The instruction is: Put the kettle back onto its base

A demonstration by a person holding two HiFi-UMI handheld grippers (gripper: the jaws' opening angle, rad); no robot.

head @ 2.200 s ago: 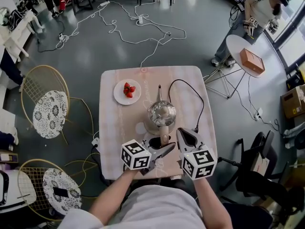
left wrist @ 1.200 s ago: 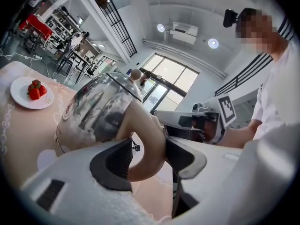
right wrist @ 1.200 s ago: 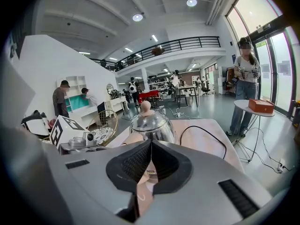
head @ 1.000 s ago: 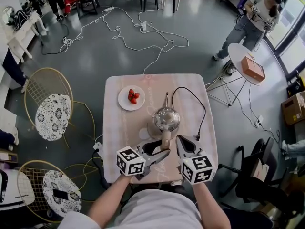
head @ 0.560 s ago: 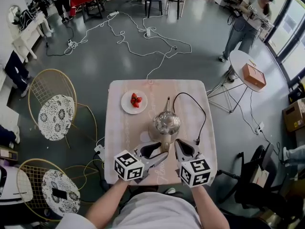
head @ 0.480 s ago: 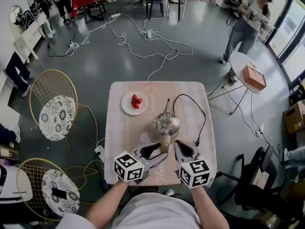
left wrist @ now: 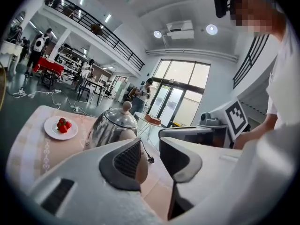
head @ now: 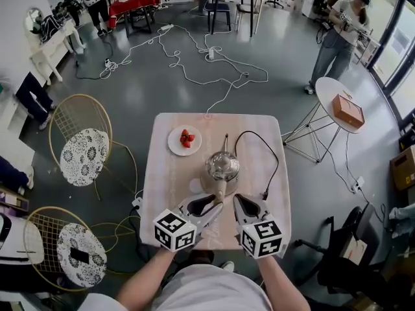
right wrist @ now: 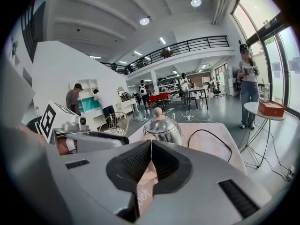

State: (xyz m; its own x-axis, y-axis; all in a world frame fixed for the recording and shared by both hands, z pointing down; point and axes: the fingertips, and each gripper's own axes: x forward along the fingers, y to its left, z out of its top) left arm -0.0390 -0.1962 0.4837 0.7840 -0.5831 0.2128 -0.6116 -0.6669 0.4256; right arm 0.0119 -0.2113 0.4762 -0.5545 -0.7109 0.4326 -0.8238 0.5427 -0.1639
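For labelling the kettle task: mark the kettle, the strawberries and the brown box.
kettle point(head: 222, 165), head view, shiny lid.
strawberries point(head: 187, 137), head view, middle of the pile.
brown box point(head: 349, 111), head view, top face.

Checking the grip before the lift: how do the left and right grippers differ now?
The left gripper has jaws apart, just been closing, with the kettle handle between them; the right gripper has jaws together, holding nothing. The left gripper is at the handle, the right gripper beside it. Both point toward the kettle.
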